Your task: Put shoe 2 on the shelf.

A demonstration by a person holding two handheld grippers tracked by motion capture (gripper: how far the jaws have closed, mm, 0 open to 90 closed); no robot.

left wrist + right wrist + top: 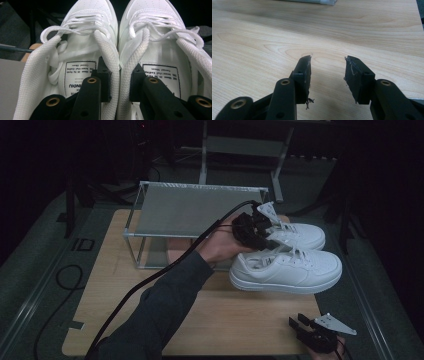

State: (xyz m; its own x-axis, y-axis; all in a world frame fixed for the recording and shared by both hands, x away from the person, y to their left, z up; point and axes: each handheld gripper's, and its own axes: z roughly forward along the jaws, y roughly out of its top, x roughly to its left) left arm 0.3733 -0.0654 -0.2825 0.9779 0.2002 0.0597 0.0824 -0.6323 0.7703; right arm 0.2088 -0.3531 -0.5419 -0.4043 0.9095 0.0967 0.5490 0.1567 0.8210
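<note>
The right gripper [302, 322] waits nearest, over the wooden table [262, 37], its jaws apart with nothing between them. Farther off, the left gripper [120, 75] has one jaw inside each of the two white shoes [287, 267] and pinches their touching inner sides together. This looks like the lifting step. Next, the pair probably goes onto the shoe rack [195, 210] behind the fingers, kept level.

Left arm: sleeved forearm reaches from the near edge diagonally far-right.
Left claw [264, 236]: held raised, jaws pinched together on what lies between them (one jaw on each side).
Right claw [302, 322]: low at the near-right corner, jaws parted, nothing between them.
</note>
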